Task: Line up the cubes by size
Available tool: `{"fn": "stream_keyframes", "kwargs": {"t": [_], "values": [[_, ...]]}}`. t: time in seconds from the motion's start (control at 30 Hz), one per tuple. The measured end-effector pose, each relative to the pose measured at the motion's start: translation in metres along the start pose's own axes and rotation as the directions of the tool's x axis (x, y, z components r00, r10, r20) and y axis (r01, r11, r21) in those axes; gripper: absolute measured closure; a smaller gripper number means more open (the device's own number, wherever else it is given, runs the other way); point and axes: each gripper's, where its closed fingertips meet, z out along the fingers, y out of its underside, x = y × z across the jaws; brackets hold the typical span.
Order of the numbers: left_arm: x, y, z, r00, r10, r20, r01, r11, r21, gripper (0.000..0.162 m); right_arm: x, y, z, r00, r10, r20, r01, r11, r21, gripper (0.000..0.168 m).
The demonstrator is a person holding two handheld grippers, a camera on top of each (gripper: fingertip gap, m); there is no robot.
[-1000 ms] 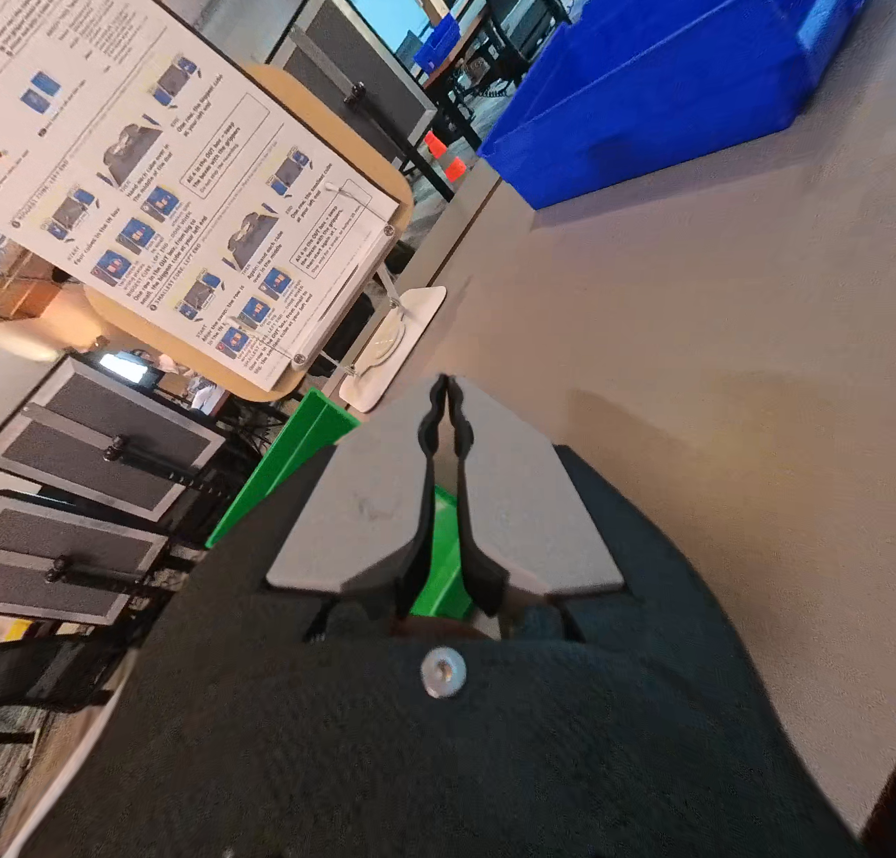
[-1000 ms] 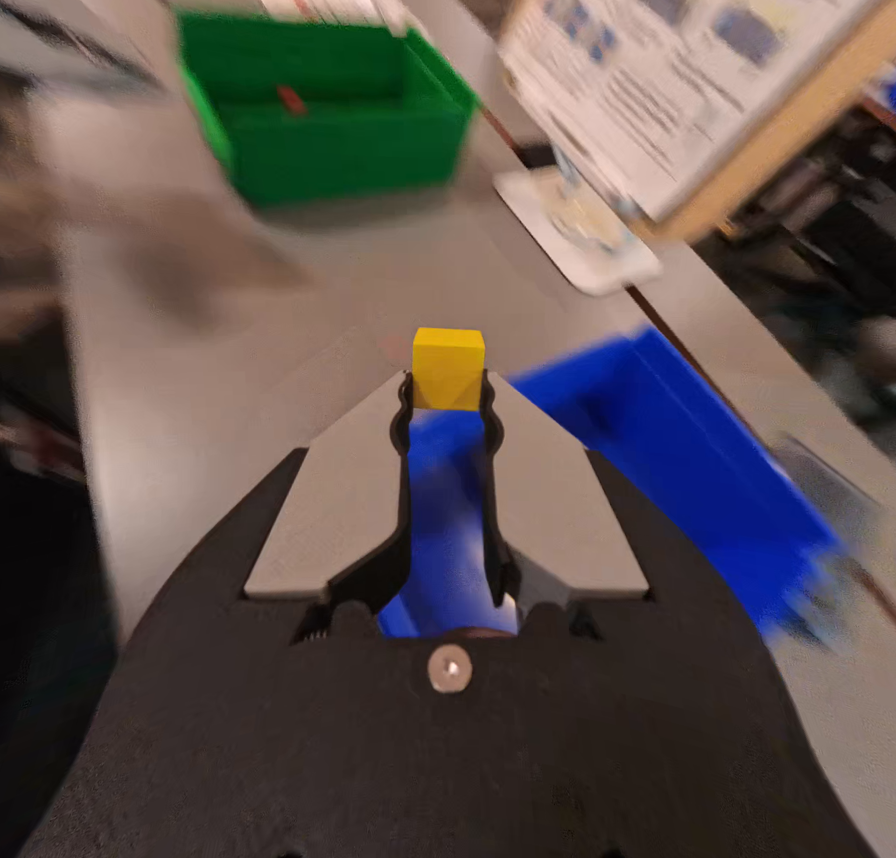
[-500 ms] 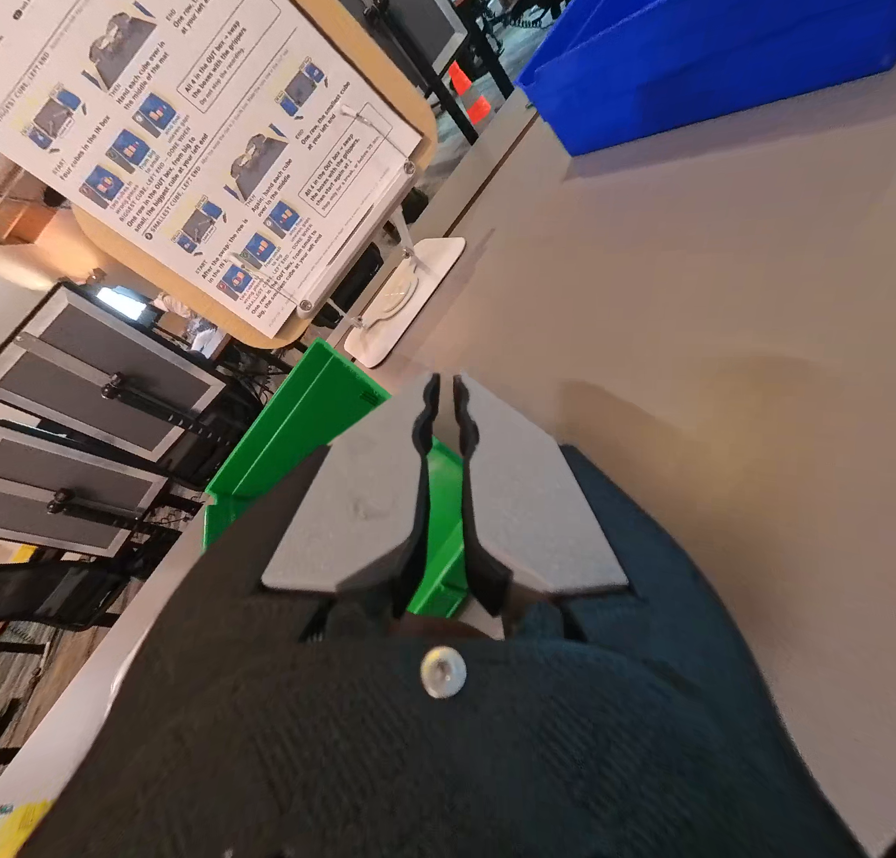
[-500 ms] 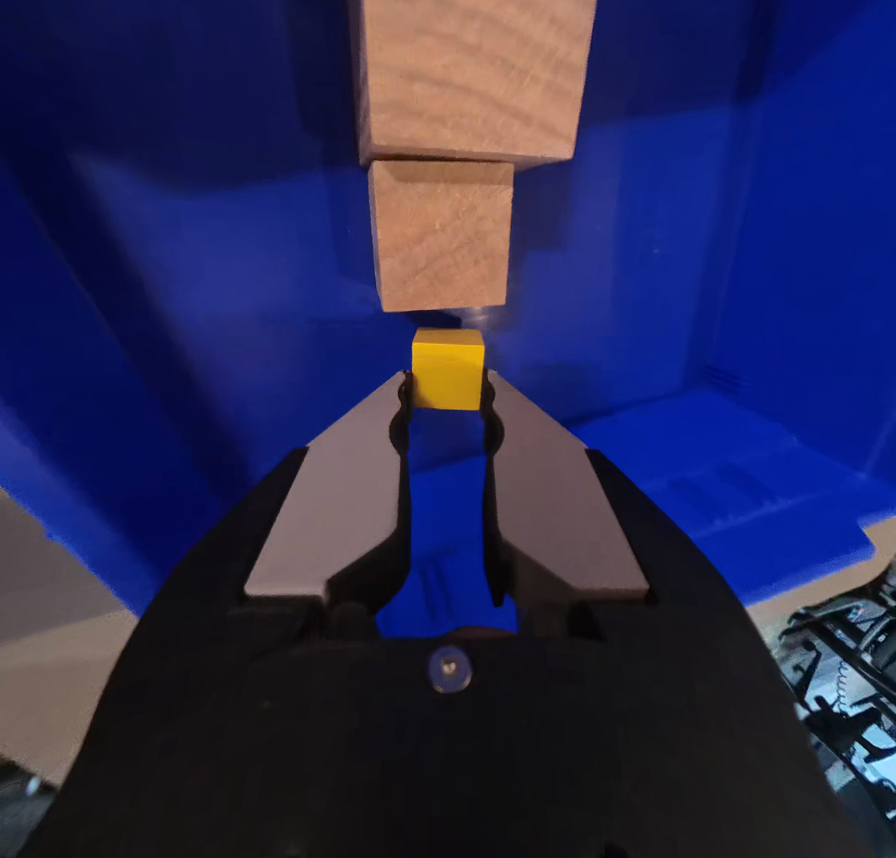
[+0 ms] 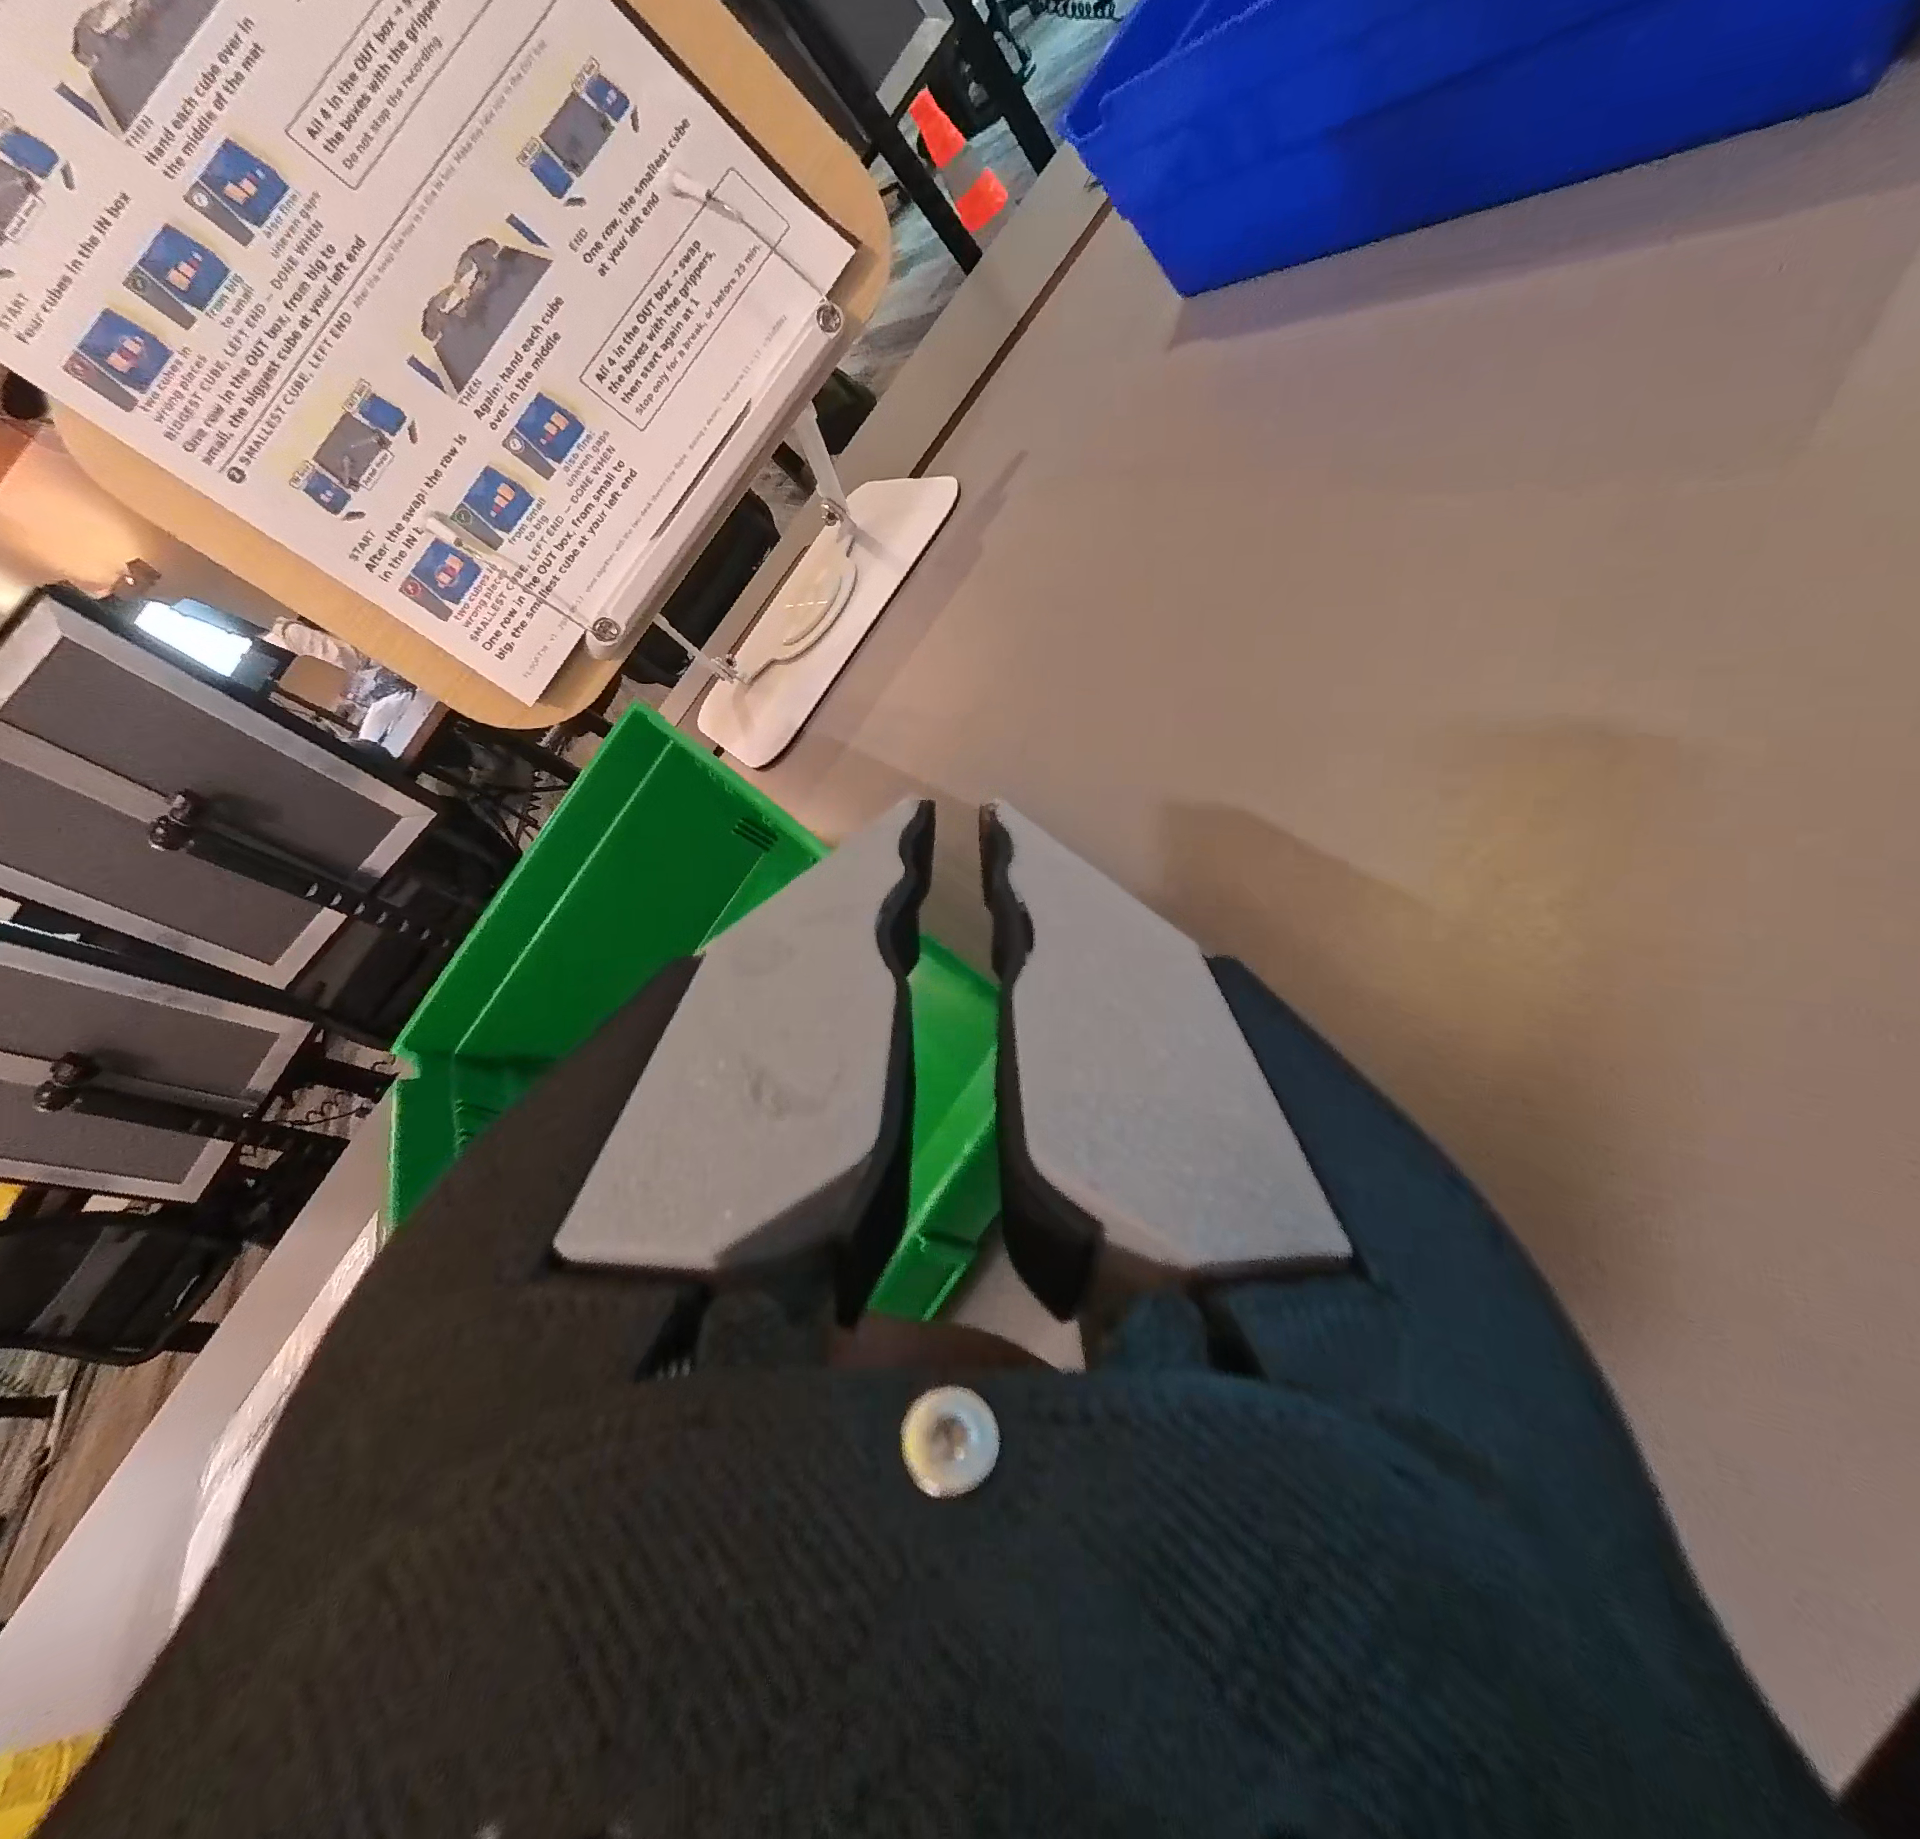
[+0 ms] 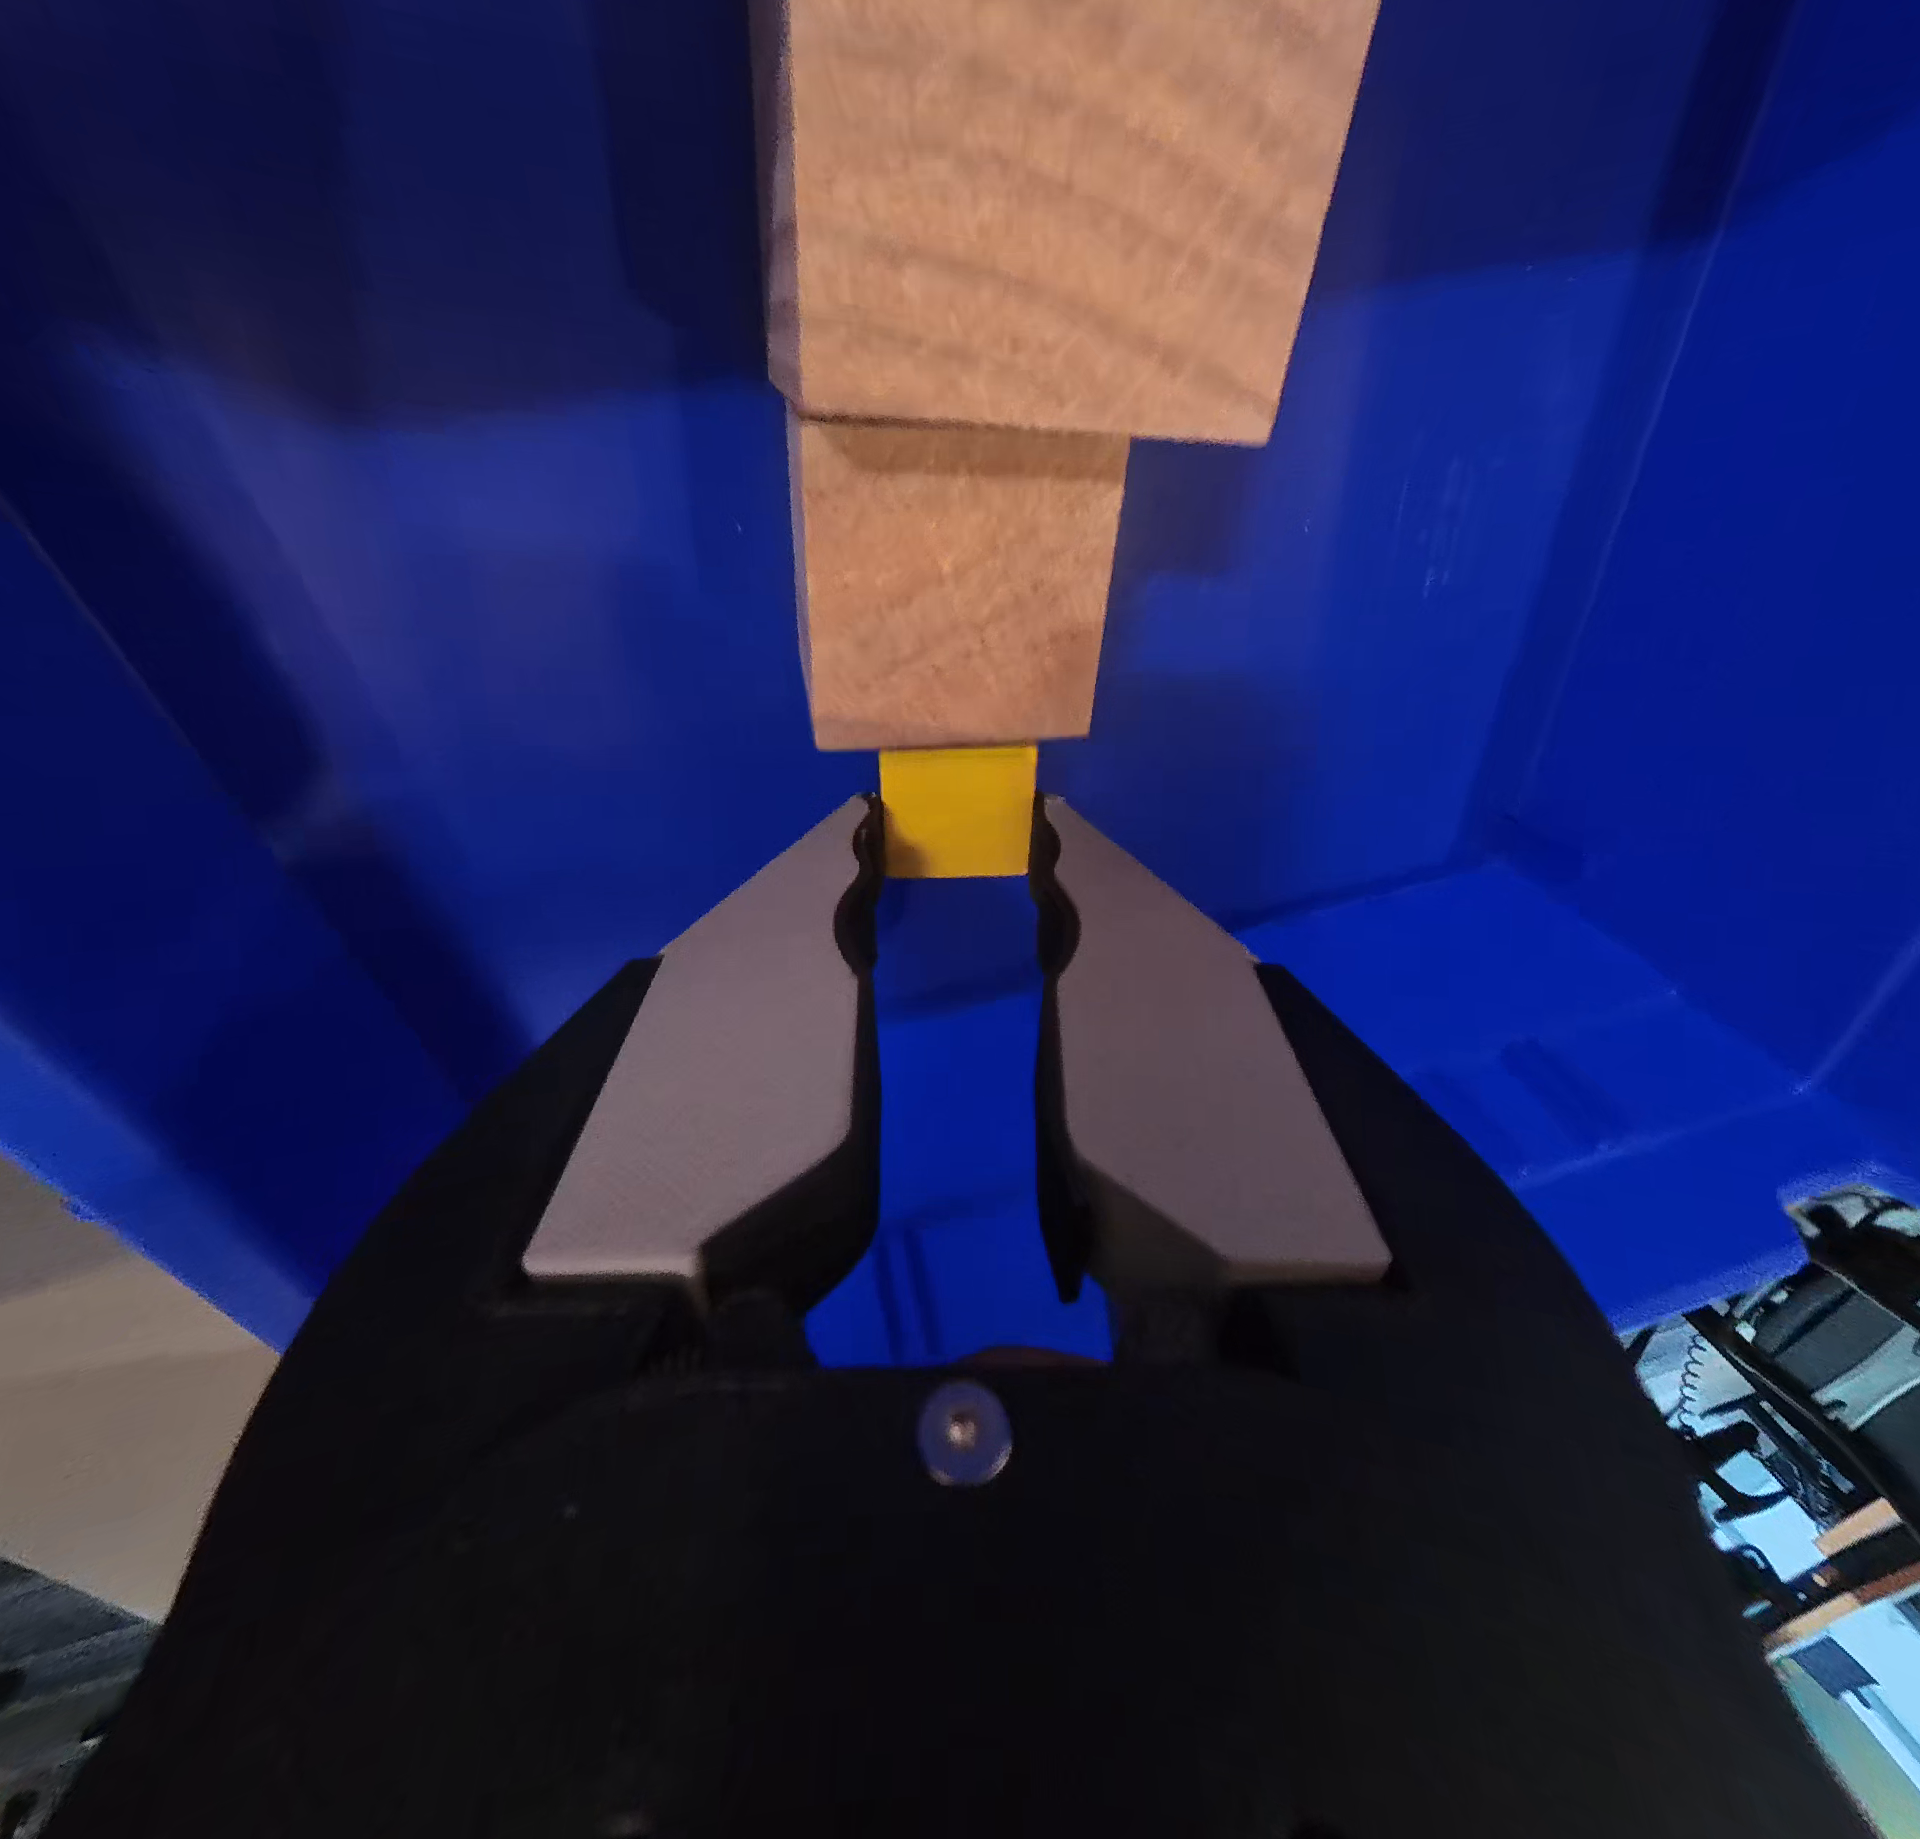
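Note:
In the right wrist view my right gripper [image 6: 956,823] is shut on a small yellow cube [image 6: 956,813] inside the blue bin [image 6: 416,594]. The cube sits right against the near face of a medium wooden cube [image 6: 956,594], which stands in line with a large wooden cube [image 6: 1049,168] beyond it. In the left wrist view my left gripper [image 5: 954,823] is empty, its jaws almost together with a narrow gap, held over the green bin [image 5: 623,916]. The blue bin also shows in the left wrist view [image 5: 1455,96] at the far right.
A grey table [image 5: 1455,646] runs between the two bins. An instruction sheet on a wooden board [image 5: 416,262] stands on a white base [image 5: 831,594] at the table's far edge. Dark cabinets [image 5: 156,854] stand beyond the table on the left.
My right gripper swung from above the table into the blue bin and brought the yellow cube up against the medium wooden cube. The left gripper drifted toward the green bin, and its jaws parted slightly.

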Motion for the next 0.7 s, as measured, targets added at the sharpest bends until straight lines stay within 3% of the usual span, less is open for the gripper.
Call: {"fn": "stream_keyframes", "kwargs": {"t": [0.13, 0.2, 0.27, 0.33, 0.4, 0.47, 0.57, 0.63, 0.7], "values": [[-0.004, -0.001, -0.005, 1.000, -0.012, 0.007, 0.012, 1.000, 0.002, 0.152, -0.001, -0.001, -0.001, 0.999, 0.037, 0.021, -0.037, 0.998, -0.043, 0.139], [-0.025, 0.007, -0.010, 0.995, -0.048, 0.085, 0.050, 0.998, -0.024, 0.152, -0.001, 0.007, -0.009, 0.997, 0.081, 0.019, -0.080, 0.995, -0.067, 0.132], [-0.065, 0.016, -0.025, 0.963, -0.123, 0.240, 0.132, 0.991, -0.020, 0.154, 0.005, 0.006, -0.027, 0.992, 0.122, -0.036, -0.122, 0.992, 0.024, 0.131], [-0.099, 0.029, -0.045, 0.916, -0.208, 0.344, 0.220, 0.976, 0.005, 0.155, 0.011, -0.007, -0.057, 0.973, 0.210, -0.095, -0.185, 0.958, 0.219, 0.128], [-0.111, 0.048, -0.058, 0.903, -0.259, 0.344, 0.285, 0.958, -0.025, 0.152, 0.004, -0.036, -0.095, 0.953, 0.289, -0.088, -0.221, 0.866, 0.449, 0.126], [-0.112, 0.070, -0.061, 0.915, -0.264, 0.305, 0.309, 0.945, -0.111, 0.144, -0.015, -0.078, -0.138, 0.945, 0.322, -0.048, -0.213, 0.722, 0.658, 0.127], [-0.124, 0.072, -0.048, 0.945, -0.179, 0.274, 0.223, 0.965, -0.139, 0.154, -0.083, -0.157, -0.188, 0.985, 0.154, 0.075, -0.145, 0.519, 0.842, 0.127], [-0.113, 0.067, -0.026, 0.988, -0.129, 0.082, 0.143, 0.971, -0.190, 0.150, -0.130, -0.209, -0.211, 0.990, 0.006, 0.144, -0.135, 0.389, 0.911, 0.128], [-0.119, 0.075, -0.008, 0.997, -0.062, -0.037, 0.047, 0.950, -0.307, 0.143, -0.165, -0.256, -0.213, 0.969, -0.119, 0.216, -0.165, 0.338, 0.927, 0.127]]}}
